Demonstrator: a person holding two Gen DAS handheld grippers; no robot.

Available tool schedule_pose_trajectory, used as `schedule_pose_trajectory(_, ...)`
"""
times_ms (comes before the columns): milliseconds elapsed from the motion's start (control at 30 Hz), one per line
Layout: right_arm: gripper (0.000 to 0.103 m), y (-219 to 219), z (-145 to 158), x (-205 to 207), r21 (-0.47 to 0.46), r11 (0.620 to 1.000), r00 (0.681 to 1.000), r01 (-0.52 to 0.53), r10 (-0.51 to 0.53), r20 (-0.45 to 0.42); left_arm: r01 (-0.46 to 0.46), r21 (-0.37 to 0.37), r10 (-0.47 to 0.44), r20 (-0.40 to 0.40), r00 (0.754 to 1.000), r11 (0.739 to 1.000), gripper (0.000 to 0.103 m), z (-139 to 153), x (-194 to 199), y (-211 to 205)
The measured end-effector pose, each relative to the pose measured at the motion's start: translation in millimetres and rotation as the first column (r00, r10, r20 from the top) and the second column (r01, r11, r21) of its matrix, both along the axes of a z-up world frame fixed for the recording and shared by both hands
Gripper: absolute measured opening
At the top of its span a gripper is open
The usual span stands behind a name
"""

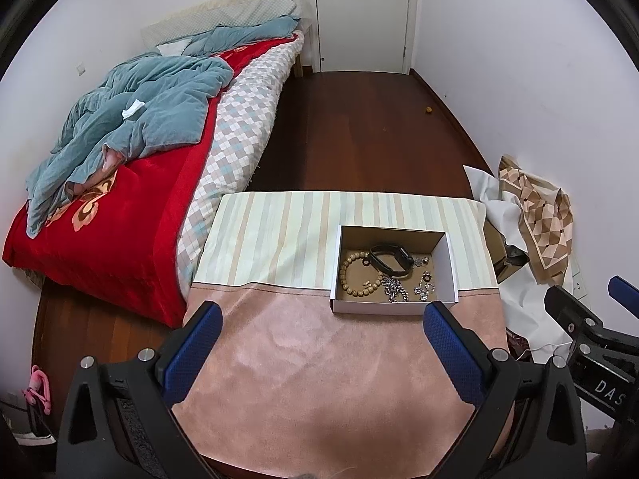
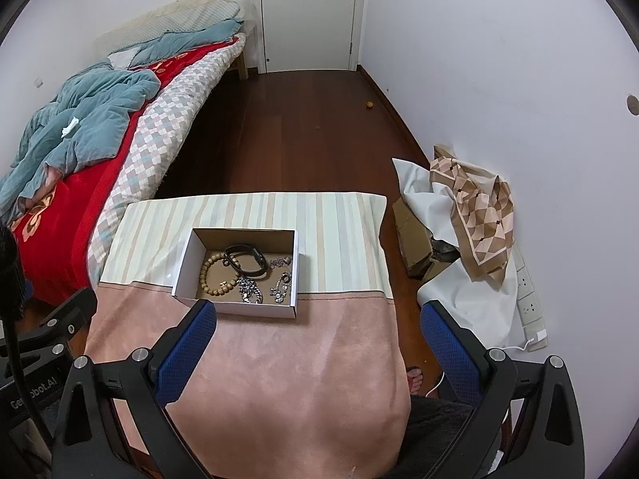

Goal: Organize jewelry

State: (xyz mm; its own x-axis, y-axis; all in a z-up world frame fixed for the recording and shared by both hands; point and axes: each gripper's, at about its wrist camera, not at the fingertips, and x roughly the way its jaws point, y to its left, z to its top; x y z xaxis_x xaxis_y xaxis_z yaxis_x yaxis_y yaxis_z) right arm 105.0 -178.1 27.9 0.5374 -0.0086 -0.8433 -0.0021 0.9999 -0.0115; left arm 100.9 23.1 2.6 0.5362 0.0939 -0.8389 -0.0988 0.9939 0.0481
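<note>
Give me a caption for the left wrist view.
Open left gripper hovers before a box of jewelry: bead bracelet, watch, chains.

A bed (image 1: 131, 183) ran along the left wall, under a red blanket (image 1: 120, 235) with a crumpled teal quilt (image 1: 131, 119) heaped on top and a checked cover (image 1: 239, 127) hanging down its side. A white door (image 1: 361, 12) stood shut at the far end of the dark wooden floor (image 1: 359, 135). By the right wall lay a brown diamond-patterned scarf (image 2: 475, 207) over white sheeting (image 2: 463, 295), beside a cardboard piece (image 2: 411, 235) and a wall socket strip (image 2: 527, 291). Bare toes (image 2: 415, 379) showed on the floor.
</note>
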Motion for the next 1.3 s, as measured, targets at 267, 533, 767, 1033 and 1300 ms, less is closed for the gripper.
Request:
schedule_pose_trajectory(267, 0.103, 0.3, 0.3, 0.3, 0.0, 1.0, 1.0, -0.001, 0.001, 0.0, -0.001, 0.0, 0.001, 0.001, 1.0, 1.0, 0.103, 1.5, -1.5, -0.4)
schedule_pose_trajectory(533, 0.103, 0.2, 1.9, -0.8, 0.001, 1.0, 1.0, -0.004, 0.004, 0.001, -0.001, 0.004, 0.001, 0.004, 1.0, 1.0, 0.103, 3.9, -2.2, -2.3)
schedule_pose_trajectory(767, 0.103, 0.3, 3.4, -1.1, 0.004, 1.0, 1.0, -0.004, 0.004, 0.001, -0.001, 0.006, 0.001, 0.005, 1.0, 1.0, 0.103, 5.1, -2.1, -3.8)
schedule_pose_trajectory(1033, 0.103, -0.5, 2.8, -1.6, 0.006, 1.0, 1.0, -0.004, 0.004, 0.001, -0.001, 0.006, 0.001, 0.005, 1.0, 1.0, 0.103, 4.9, -2.1, -3.1)
schedule_pose_trajectory(1300, 0.103, -1.9, 5.5, -1.9, 0.008, 1.0, 1.0, -0.005, 0.005, 0.004, 0.0, 0.009, 0.0, 0.012, 1.0, 1.0, 0.103, 8.0, -2.1, -7.0)
